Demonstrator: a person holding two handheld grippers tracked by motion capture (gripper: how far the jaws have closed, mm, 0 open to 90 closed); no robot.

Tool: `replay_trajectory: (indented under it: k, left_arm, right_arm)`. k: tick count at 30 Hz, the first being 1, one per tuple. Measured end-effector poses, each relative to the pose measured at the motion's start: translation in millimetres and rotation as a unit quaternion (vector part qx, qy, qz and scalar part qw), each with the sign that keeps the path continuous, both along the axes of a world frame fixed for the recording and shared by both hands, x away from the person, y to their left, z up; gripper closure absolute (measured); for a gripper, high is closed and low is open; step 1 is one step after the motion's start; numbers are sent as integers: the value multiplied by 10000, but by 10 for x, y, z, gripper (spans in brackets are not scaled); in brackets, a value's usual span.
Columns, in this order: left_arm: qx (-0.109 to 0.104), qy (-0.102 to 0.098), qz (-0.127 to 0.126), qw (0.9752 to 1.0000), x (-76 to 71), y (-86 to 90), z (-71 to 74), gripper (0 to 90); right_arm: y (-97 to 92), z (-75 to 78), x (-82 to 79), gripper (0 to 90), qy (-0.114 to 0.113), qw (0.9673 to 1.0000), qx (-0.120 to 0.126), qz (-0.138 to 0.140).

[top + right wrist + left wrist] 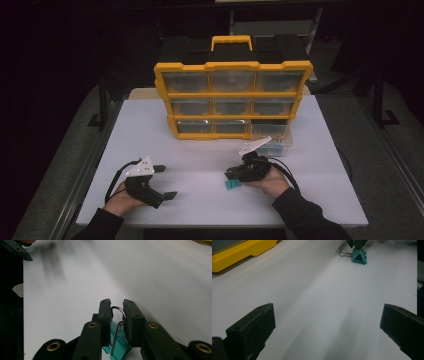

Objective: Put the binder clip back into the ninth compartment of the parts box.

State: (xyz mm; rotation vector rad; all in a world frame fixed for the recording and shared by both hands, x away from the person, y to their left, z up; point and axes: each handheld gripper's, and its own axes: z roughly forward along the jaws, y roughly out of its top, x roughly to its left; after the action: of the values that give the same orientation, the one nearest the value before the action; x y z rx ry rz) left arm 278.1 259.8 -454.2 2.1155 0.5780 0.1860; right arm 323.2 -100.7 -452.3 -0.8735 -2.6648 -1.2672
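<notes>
A: Where is the small teal binder clip with the wire handles (233, 184)?

B: It lies on the white worktop (210, 150), near the front edge, right of the middle. The right gripper (117, 305) is on it: one wire handle (118, 322) stands up between the two black jaws, which are drawn close together around it.

A: Are they pinching it?

B: The jaws are nearly together with the wire loop between them, and the right-hand pad touches the wire. I cannot tell whether the left pad presses it too. The teal body sits on the worktop below the jaws.

A: And the left gripper (165, 181)?

B: Spread wide, with nothing between its jaws, resting low over the worktop, well apart from the clip, at the front left.

A: What else is there?

B: A yellow plastic organiser case with clear drawers (232, 100) stands upright at the back, and one clear drawer (272, 142) is out on the worktop, just beside its lower right corner.
</notes>
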Motion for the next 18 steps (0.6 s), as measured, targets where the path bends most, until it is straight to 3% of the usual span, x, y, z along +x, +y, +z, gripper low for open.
replay_trajectory:
  k: [8,18]
  left_arm:
    - [-2,-6,-3,10000,1,-11,9,0]
    - [-12,-18,-28,10000,-4,-1,8,0]
  right_arm:
    - [-28,47,-14,867,30,9993,283,233]
    - [-58,188,-53,873,-193,9980,515,324]
